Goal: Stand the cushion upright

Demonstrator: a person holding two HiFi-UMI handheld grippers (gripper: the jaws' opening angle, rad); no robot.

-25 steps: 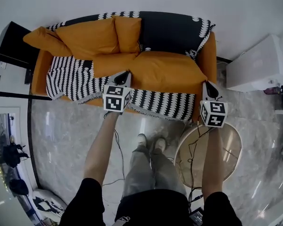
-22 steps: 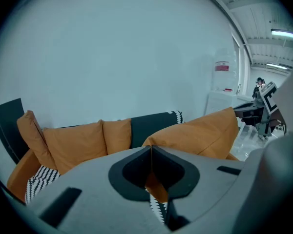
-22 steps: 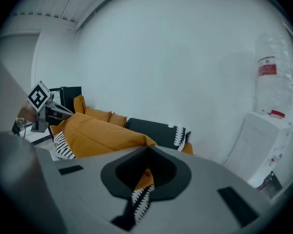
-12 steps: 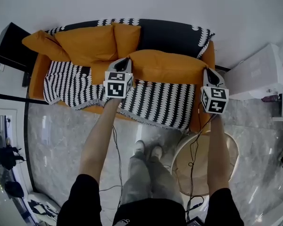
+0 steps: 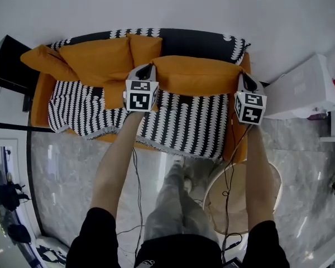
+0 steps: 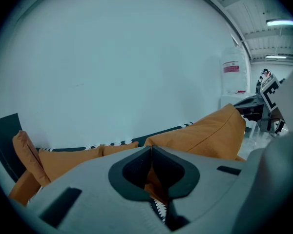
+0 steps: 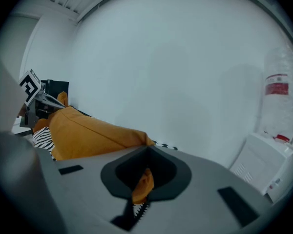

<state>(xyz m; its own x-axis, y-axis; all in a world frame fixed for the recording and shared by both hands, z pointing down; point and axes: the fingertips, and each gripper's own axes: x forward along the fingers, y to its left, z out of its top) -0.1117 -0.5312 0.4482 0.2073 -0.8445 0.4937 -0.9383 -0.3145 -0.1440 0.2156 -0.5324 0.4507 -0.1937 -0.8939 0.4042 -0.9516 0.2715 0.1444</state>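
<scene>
orange cushion [image 5: 198,74] sits upper centre of head view, lengthwise against sofa [image 5: 204,39] backrest, above striped throw [image 5: 184,121]; left gripper [image 5: 146,68] jaws pressed together, pinching its left corner fabric; right gripper [image 5: 244,78] jaws clamped on its right corner; other cushions [image 5: 100,54] piled upper left

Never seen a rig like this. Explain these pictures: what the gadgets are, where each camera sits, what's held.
No robot here: a person stands before an orange sofa, a pair of hand-held tongs in each hand. The top-down picture comes from a camera on the person's head; the other two cameras ride on the tongs, looking along their jaws. On the sofa lie a striped throw, orange pillows and one long orange cushion. The left tongs and right tongs are each shut on one end of that cushion.
</scene>
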